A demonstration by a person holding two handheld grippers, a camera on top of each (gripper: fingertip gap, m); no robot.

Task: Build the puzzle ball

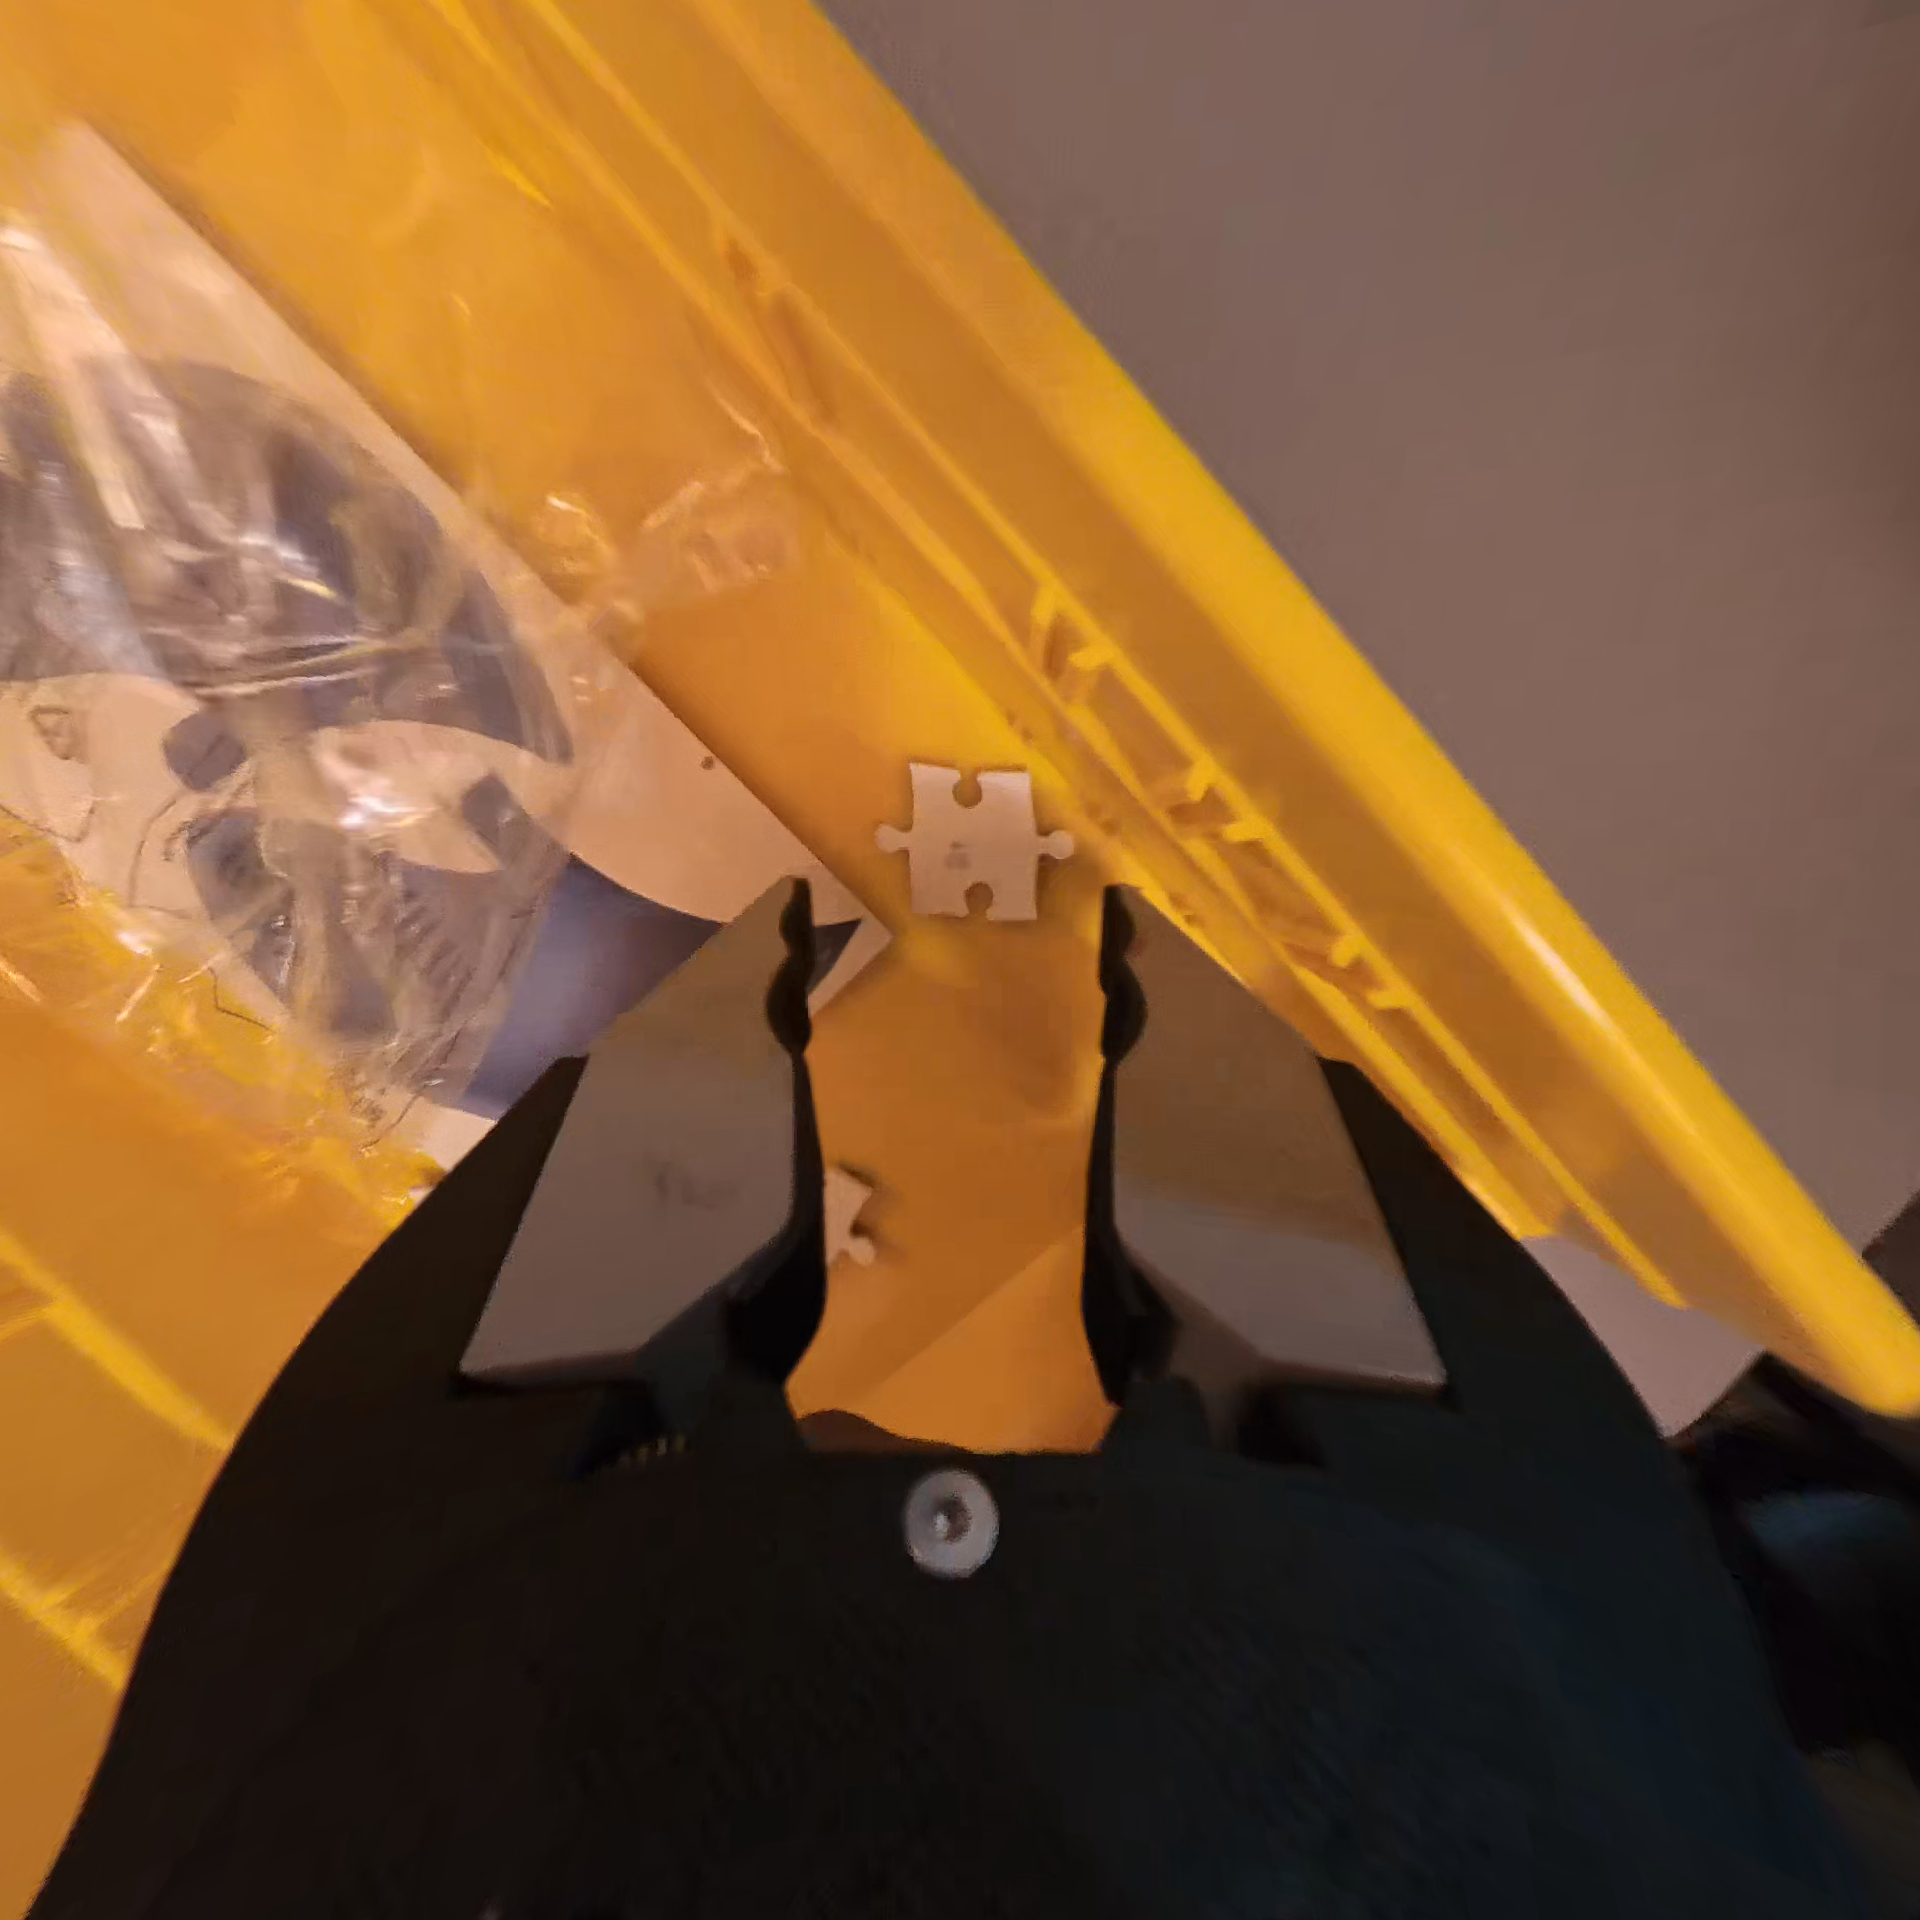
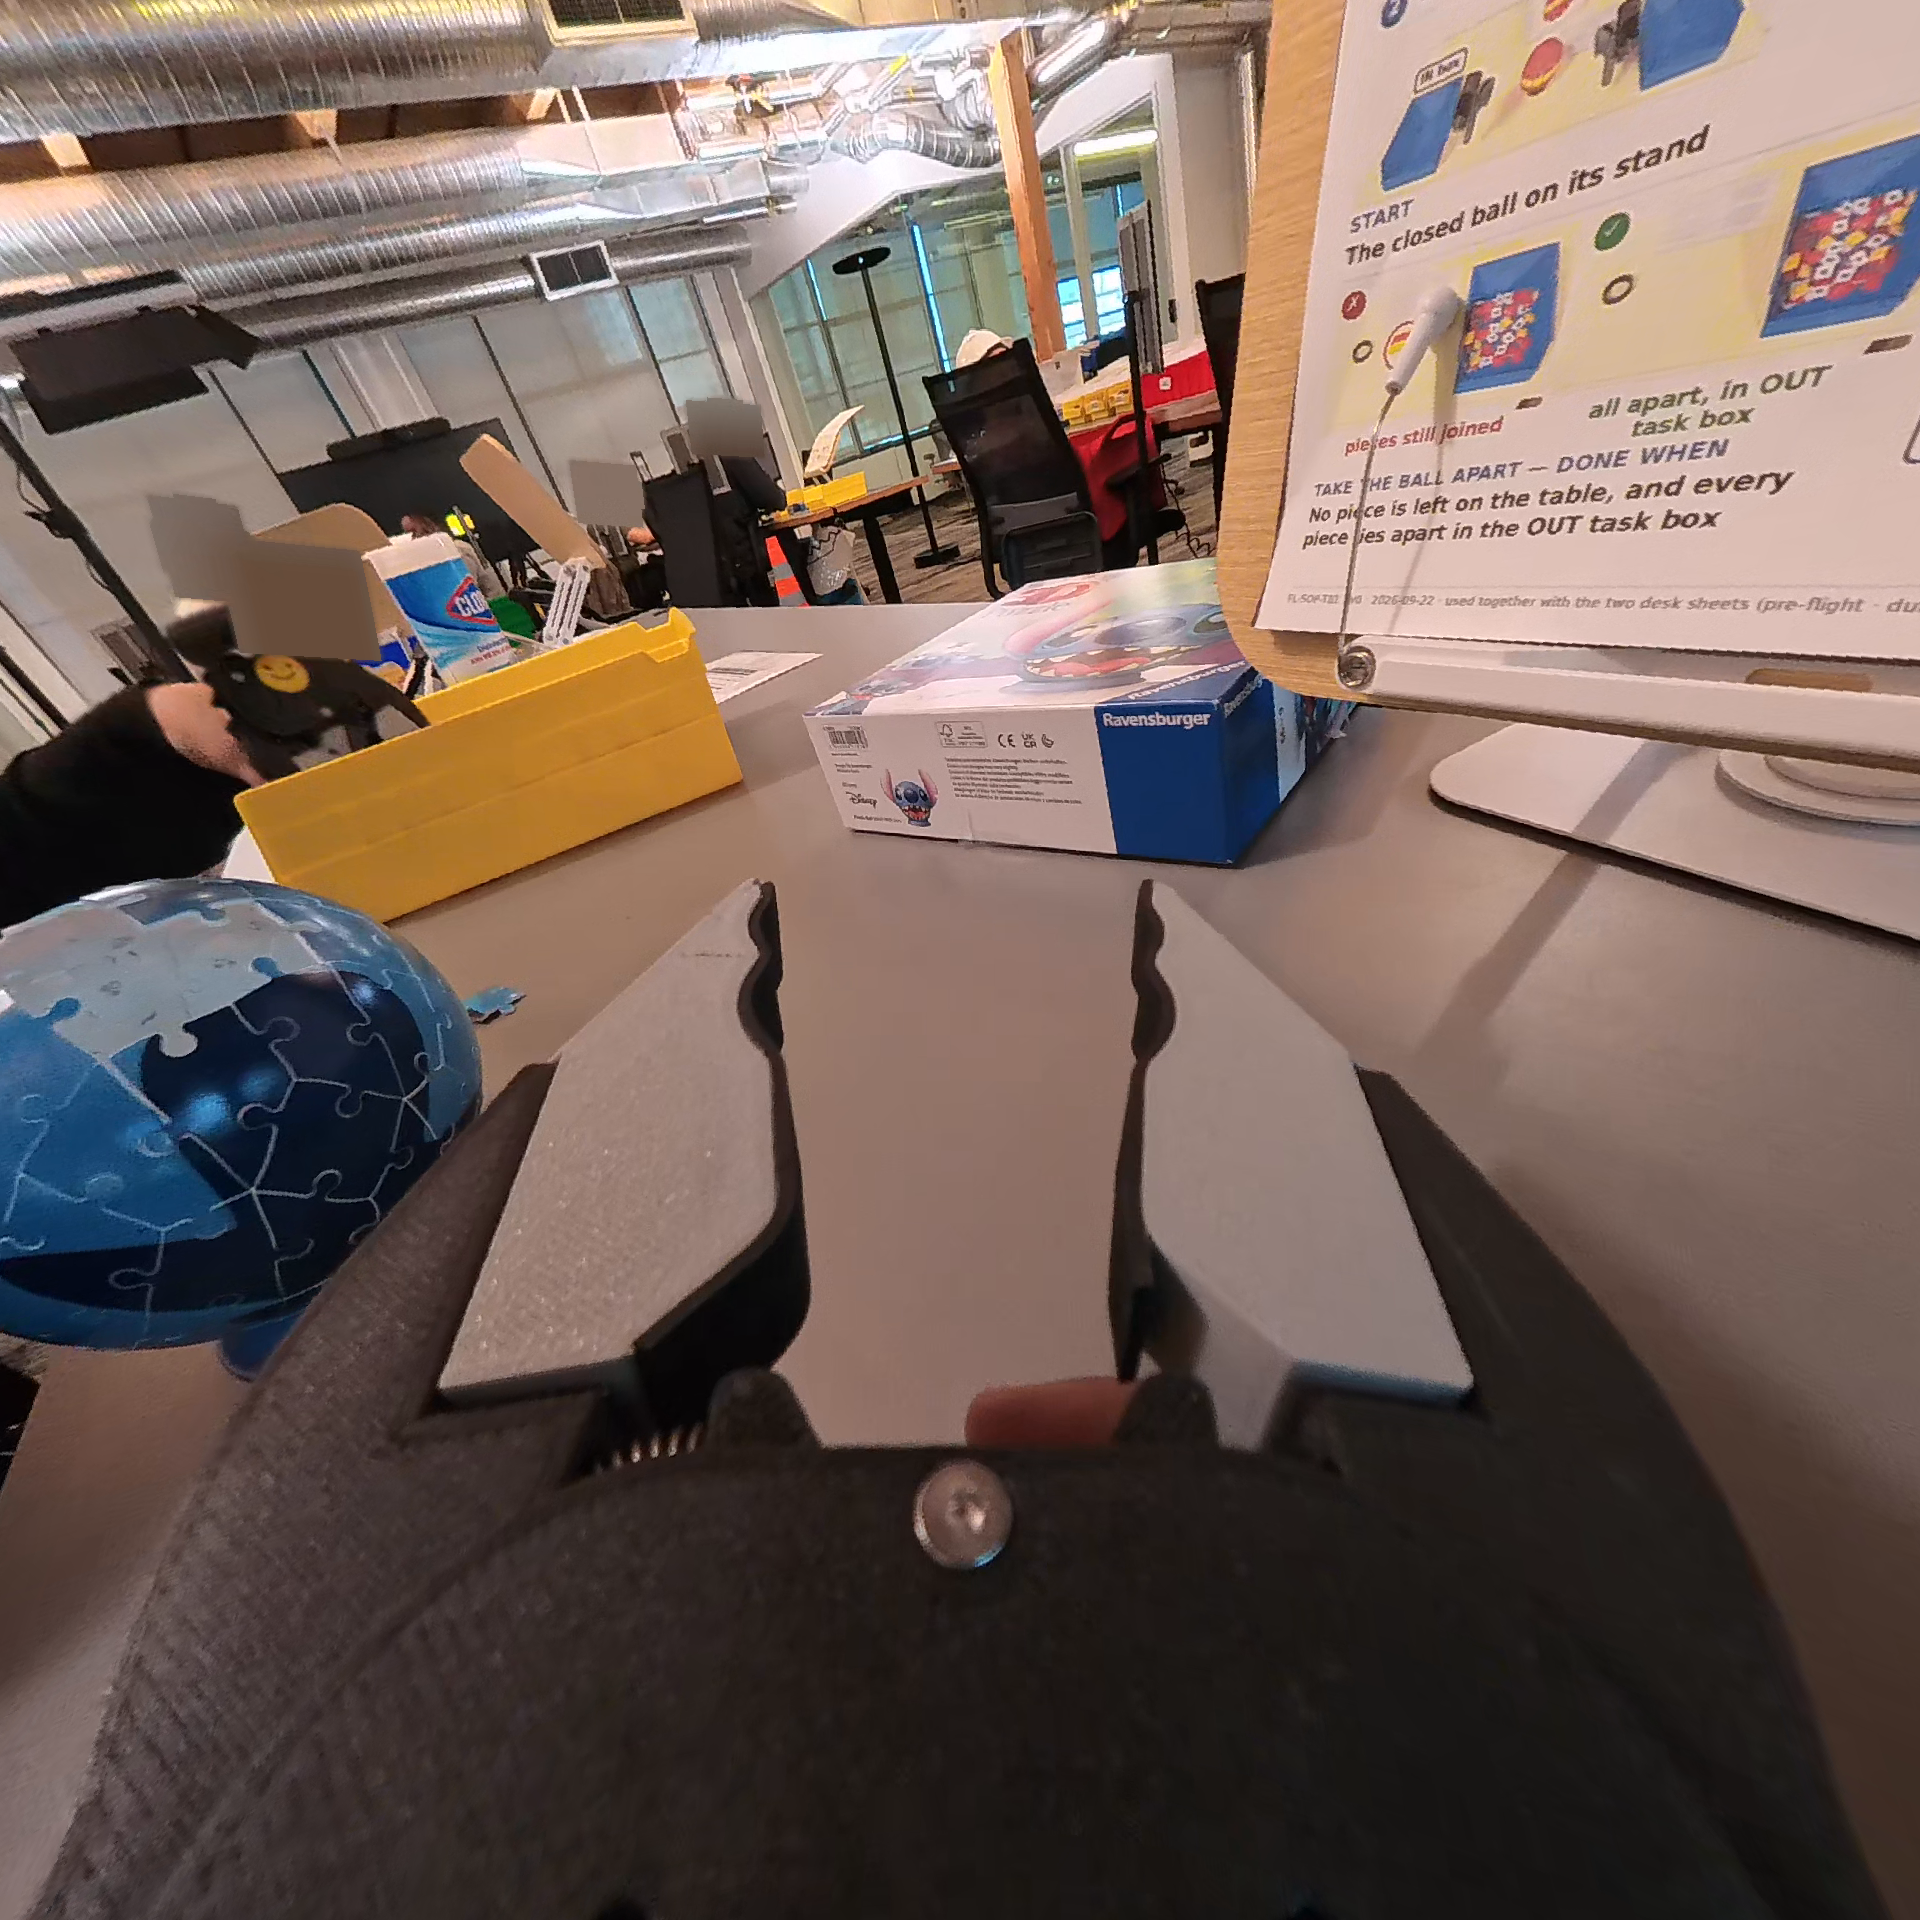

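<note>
My left gripper [image 1: 951,904] is open inside the yellow bin [image 1: 1299,790], its tips just short of a pale puzzle piece [image 1: 975,854] lying face down on the bin floor. A second pale piece [image 1: 854,1214] lies between its fingers, lower down. In the right wrist view the partly built blue puzzle ball [image 2: 197,1122] stands on its blue stand at the left. My right gripper [image 2: 951,914] is open and empty over the grey table [image 2: 935,997], right of the ball. The left gripper [image 2: 296,717] shows far off, reaching into the yellow bin [image 2: 499,779].
A clear plastic bag [image 1: 260,727] with a printed sheet lies in the bin's left part. A loose blue piece [image 2: 494,1000] lies by the ball. The puzzle's box [image 2: 1049,769], an instruction board [image 2: 1558,343] on a white stand and a wipes tub [image 2: 442,603] stand farther back. There is about 55 cm between the tips of the two grippers. The left gripper is farther from the partly built blue puzzle ball [image 2: 197,1122], some 40 cm, than the right, some 15 cm.
</note>
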